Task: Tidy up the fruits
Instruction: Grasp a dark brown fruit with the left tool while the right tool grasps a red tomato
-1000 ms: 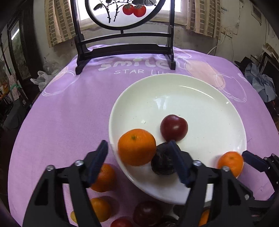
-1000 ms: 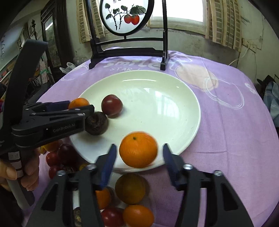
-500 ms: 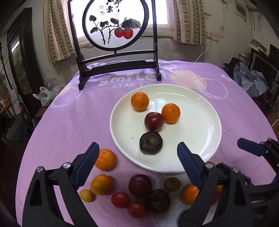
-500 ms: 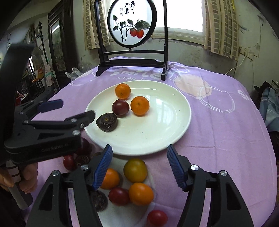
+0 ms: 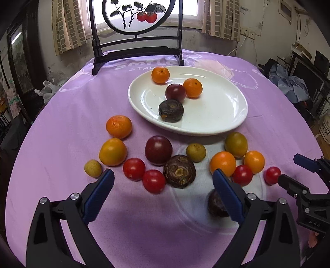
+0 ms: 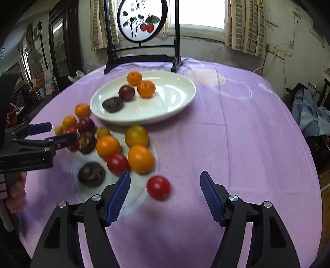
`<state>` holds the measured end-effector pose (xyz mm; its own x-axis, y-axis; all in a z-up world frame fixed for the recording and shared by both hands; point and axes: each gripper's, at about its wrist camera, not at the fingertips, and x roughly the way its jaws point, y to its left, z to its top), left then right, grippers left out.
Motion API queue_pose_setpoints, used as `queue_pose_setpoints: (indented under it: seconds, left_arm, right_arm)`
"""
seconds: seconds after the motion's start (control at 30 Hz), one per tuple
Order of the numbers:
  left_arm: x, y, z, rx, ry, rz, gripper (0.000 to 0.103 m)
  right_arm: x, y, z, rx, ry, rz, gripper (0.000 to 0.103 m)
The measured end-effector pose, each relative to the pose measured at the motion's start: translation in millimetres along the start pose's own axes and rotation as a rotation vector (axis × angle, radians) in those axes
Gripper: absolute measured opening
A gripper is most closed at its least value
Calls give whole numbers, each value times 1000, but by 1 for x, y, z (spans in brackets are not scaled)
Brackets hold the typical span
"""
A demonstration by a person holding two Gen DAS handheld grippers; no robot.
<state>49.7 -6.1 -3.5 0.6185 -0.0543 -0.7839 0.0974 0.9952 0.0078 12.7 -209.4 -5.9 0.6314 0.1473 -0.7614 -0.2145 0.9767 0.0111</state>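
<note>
A white plate (image 5: 222,107) holds two oranges (image 5: 192,88), a dark red plum (image 5: 175,92) and a dark brown fruit (image 5: 171,110); the plate also shows in the right wrist view (image 6: 175,103). Several loose oranges, red tomatoes (image 5: 153,181), plums and brown fruits (image 5: 179,171) lie on the purple cloth before the plate. My left gripper (image 5: 163,193) is open and empty, above the near fruits. My right gripper (image 6: 165,194) is open and empty, with a red tomato (image 6: 158,187) lying between its fingers' line. Each gripper shows in the other view (image 5: 297,171) (image 6: 51,134).
A dark wooden stand with a round painted screen (image 5: 136,16) stands behind the plate. The round table is covered by a purple cloth (image 6: 237,134). Clutter and clothes (image 5: 288,82) sit off the table's right side.
Both grippers have drawn back from the plate toward the table's near side. The two oranges that were between the fingers now lie on the plate. More loose fruit has come into view.
</note>
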Motion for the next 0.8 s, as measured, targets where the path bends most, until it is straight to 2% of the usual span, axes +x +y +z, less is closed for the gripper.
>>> queue_pose_setpoints:
  seconds: [0.23,0.63,0.7,0.73,0.77,0.8]
  left_arm:
    - [3,-7,-20,34,29,-31,94]
    - [11,-9,-24,37,62,-84,94]
    - [11,-10,-24,37,66,-87,94]
    - [11,-10,-24,37,70,-86,94]
    - [10,-11,-25,36,72,-87,94]
    - [10,-10,-25,34,73,-88,94]
  right_arm:
    - [18,12,-15,-16,76,-2,71]
    - [35,14,-6,13,106,1,71]
    - [37,14,-4,18,104,-5,66]
    - [37,13,-4,18,100,-9,53]
    - [37,12,-3,18,94,-7,29]
    - [37,9,-2,33,93,18,29]
